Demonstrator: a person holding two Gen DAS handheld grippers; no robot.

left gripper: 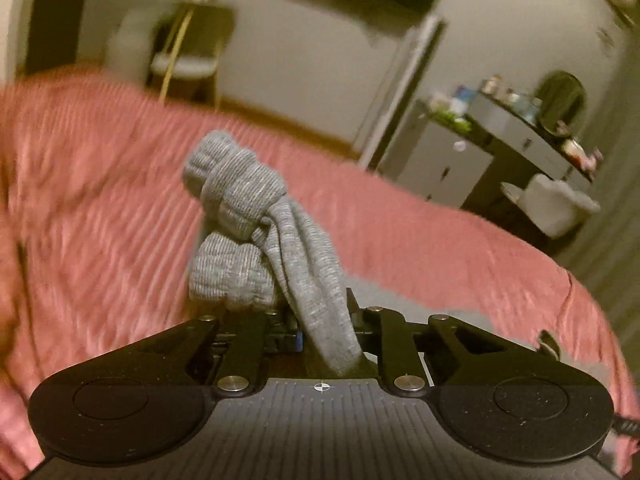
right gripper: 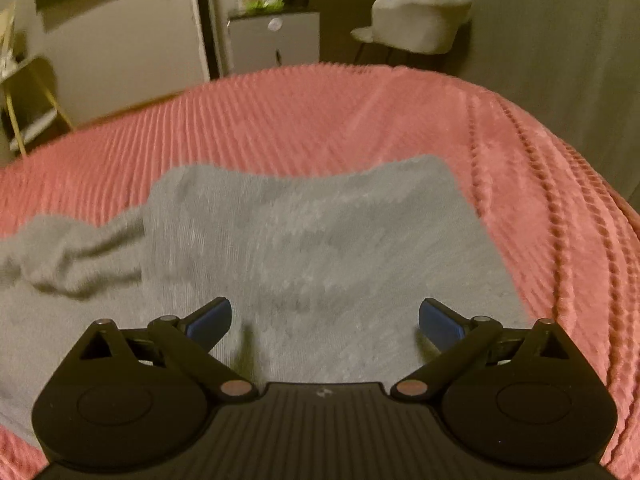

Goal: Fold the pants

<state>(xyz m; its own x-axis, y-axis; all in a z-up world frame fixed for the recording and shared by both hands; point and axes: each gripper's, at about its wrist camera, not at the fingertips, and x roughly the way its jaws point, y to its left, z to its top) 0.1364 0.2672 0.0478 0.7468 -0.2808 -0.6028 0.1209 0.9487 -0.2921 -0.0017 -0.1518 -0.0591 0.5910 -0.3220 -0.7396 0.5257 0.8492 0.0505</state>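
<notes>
The grey knit pants [right gripper: 320,248] lie spread on a pink ribbed blanket [right gripper: 360,120]. In the right wrist view their folded body fills the middle and a bunched leg trails off to the left. My right gripper [right gripper: 325,318] is open, its blue pads [right gripper: 210,322] hovering just over the grey cloth. In the left wrist view my left gripper [left gripper: 324,332] is shut on the pants' ribbed leg cuffs [left gripper: 240,216], which stand bunched up above the jaws over the blanket [left gripper: 100,200].
Beyond the bed's far edge stand a white chair [right gripper: 420,20], a grey dresser [right gripper: 276,36] with small items on top, and a gold-legged side table [left gripper: 188,56]. The blanket drops off at the right edge [right gripper: 580,220].
</notes>
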